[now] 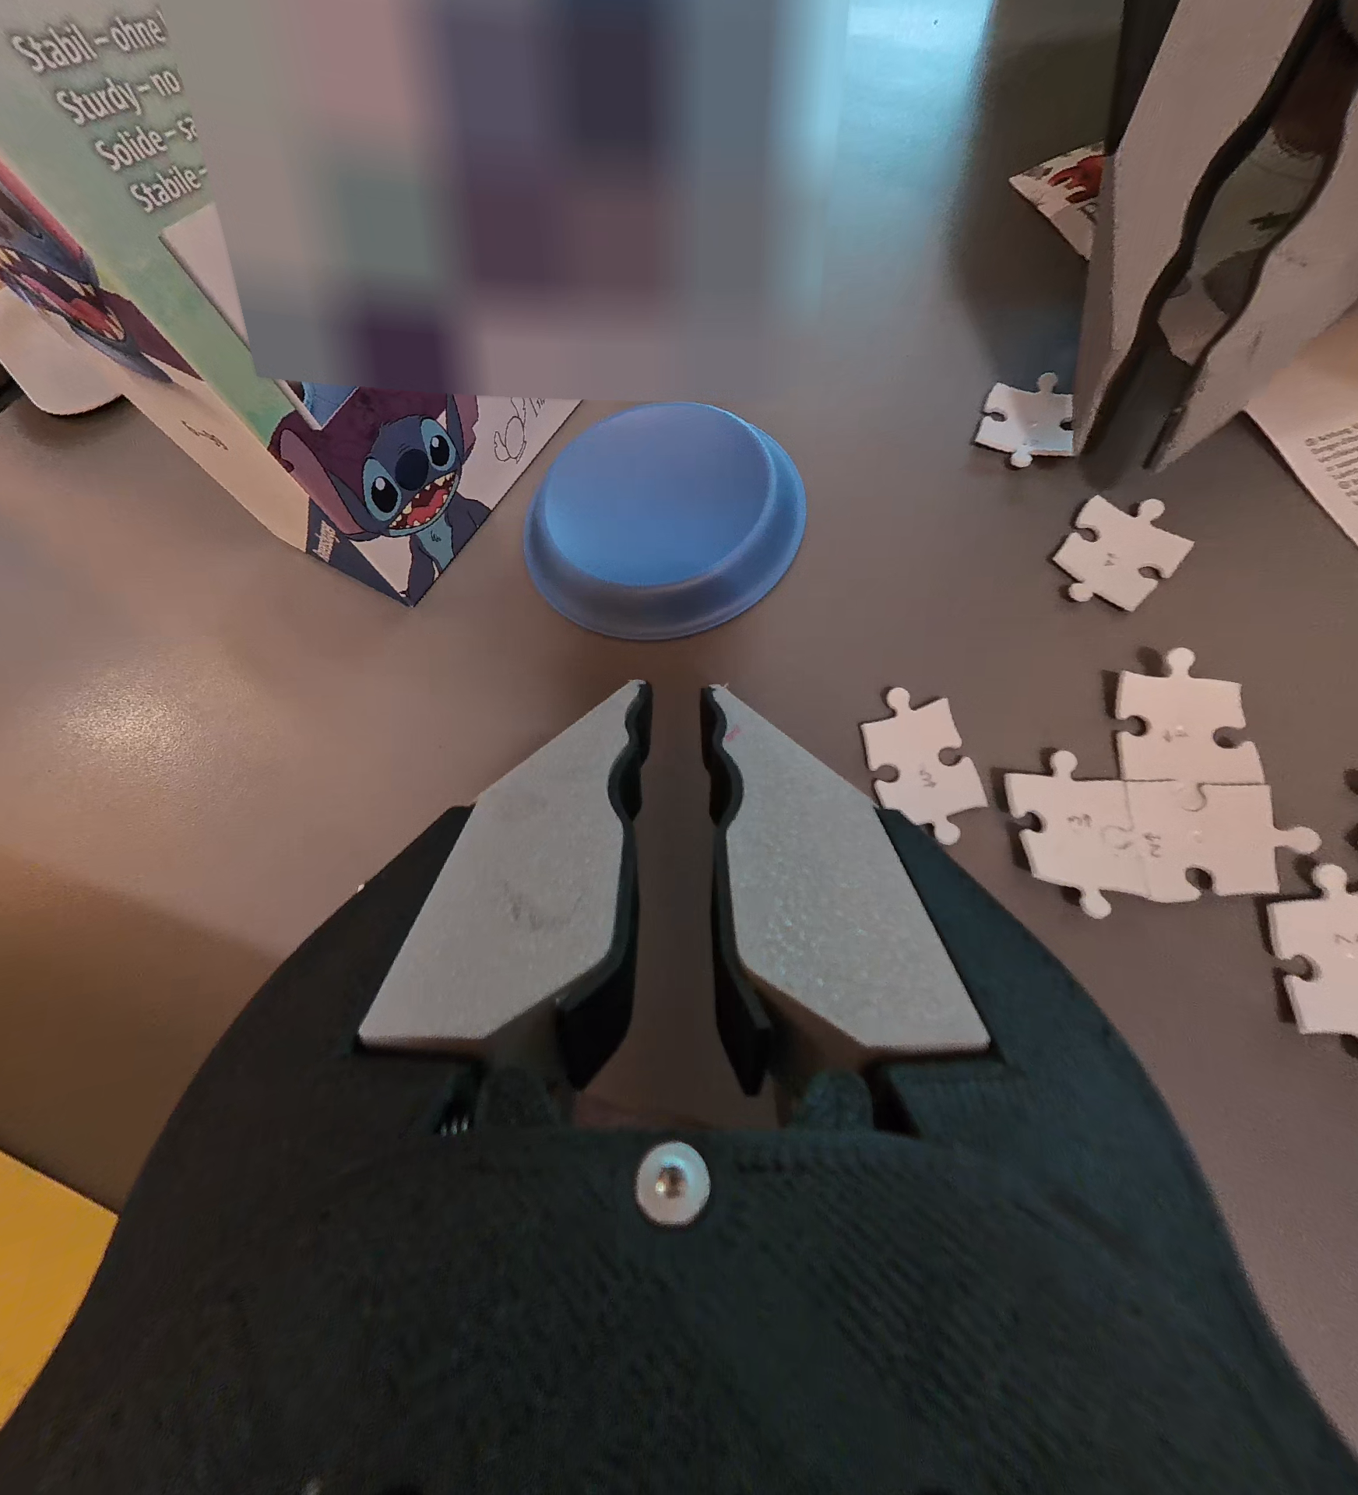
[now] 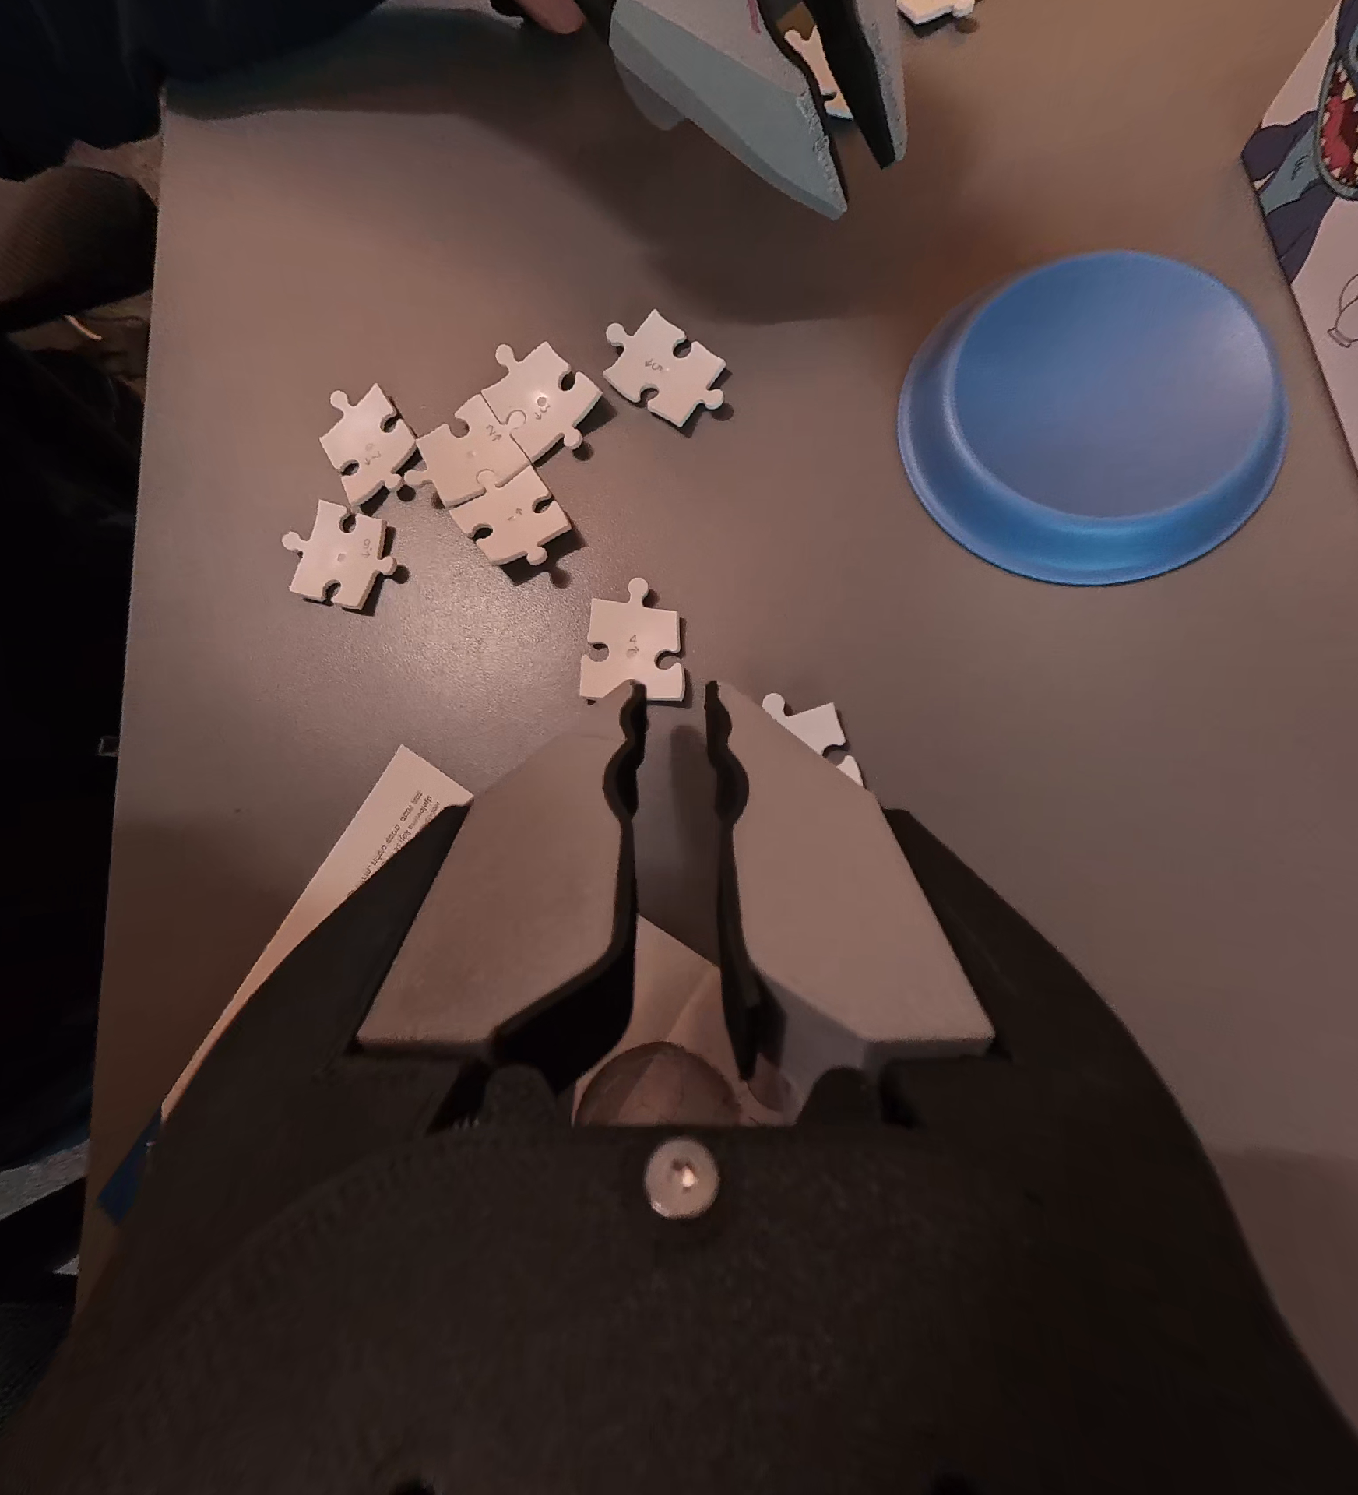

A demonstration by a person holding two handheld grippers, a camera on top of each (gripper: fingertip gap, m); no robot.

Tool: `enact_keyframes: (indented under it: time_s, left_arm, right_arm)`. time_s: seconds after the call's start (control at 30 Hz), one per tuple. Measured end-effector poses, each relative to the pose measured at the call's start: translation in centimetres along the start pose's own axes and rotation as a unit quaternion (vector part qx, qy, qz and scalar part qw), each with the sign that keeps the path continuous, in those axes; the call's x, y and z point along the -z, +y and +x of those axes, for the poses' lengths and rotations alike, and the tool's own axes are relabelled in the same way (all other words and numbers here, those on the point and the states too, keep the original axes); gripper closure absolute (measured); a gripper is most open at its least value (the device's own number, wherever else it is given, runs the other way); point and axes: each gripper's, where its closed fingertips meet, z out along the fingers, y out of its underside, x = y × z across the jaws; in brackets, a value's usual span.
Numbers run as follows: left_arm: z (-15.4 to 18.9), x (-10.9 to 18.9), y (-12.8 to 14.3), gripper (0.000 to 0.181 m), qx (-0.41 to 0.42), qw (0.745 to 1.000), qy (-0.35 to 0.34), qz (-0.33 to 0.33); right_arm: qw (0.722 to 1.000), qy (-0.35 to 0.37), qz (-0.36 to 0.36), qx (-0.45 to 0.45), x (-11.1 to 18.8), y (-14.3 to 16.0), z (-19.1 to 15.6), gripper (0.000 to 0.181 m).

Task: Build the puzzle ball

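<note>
Step in hand, as judged: early assembly; three pieces joined (image 2: 498, 453), the rest loose, all blank side up on the grey table (image 2: 821, 809); you have nothing gripped yet.

Right gripper (image 2: 676, 688): jaws a narrow gap apart, empty; tips just beside a single loose piece (image 2: 634, 651); another piece (image 2: 813, 728) partly hidden under the right finger.

Left gripper (image 1: 674, 688): jaws a narrow gap apart, empty; aimed at the blue dish (image 1: 664, 518), well clear of the pieces to its right.

Loose pieces: one (image 2: 664, 368) beside the cluster toward the dish; two (image 2: 364, 445) on the far side.

Containers: blue dish upside down, so its contents cannot be told; puzzle box (image 1: 384, 485) upright beside it, inside not visible.

Next move, as judged: you line up on the near piece, pinch it by the edges, carry it to the cluster's matching tab; thin flat pieces may slip.
</note>
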Motion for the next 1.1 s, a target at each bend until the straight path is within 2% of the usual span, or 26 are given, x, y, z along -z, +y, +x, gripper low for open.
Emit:
enact_keyframes:
  time_s: [0.1, 0.27, 1.1]
  left_arm:
    - [0.0, 0.0, 0.0, 0.171, 0.0, 1.0, 0.0, -0.001]
    - [0.0, 0.0, 0.0, 0.171, 0.0, 1.0, 0.0, -0.001]
    - [0.0, 0.0, 0.1, 0.171, -0.002, 1.0, 0.001, -0.004]
  right_arm:
    - [1.0, -0.009, -0.017, -0.007, -0.5, 0.5, -0.2, 0.167]
    - [0.999, -0.041, -0.033, 0.01, -0.9, 0.9, -1.7, 0.172]
    - [0.999, -0.029, -0.028, 0.006, -0.8, 0.6, -1.3, 0.169]
